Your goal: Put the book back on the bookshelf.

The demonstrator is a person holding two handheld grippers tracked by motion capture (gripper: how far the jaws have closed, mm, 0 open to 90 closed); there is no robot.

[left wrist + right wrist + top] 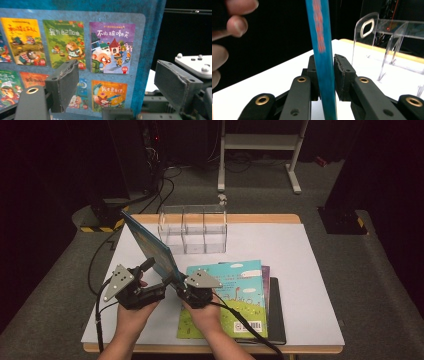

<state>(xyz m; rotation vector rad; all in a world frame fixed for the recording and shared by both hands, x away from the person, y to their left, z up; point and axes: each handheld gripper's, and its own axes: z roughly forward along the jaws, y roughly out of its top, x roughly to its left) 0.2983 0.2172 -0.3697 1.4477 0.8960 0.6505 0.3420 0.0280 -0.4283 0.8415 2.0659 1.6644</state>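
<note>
A thin blue picture book (150,247) stands tilted on edge above the table's left half. My right gripper (179,281) is shut on its lower corner; in the right gripper view both jaws press the blue spine (320,37) at the gripper (325,60). My left gripper (155,276) is open just left of the book. In the left gripper view its wide-apart jaws (117,72) face the back cover (112,37), printed with small book covers, without touching it.
A stack of picture books (240,295) lies flat at the front middle of the white table (290,245). A clear acrylic rack (192,227) (387,42) with three slots stands at the back. The person's fingers (234,22) are beside the held book.
</note>
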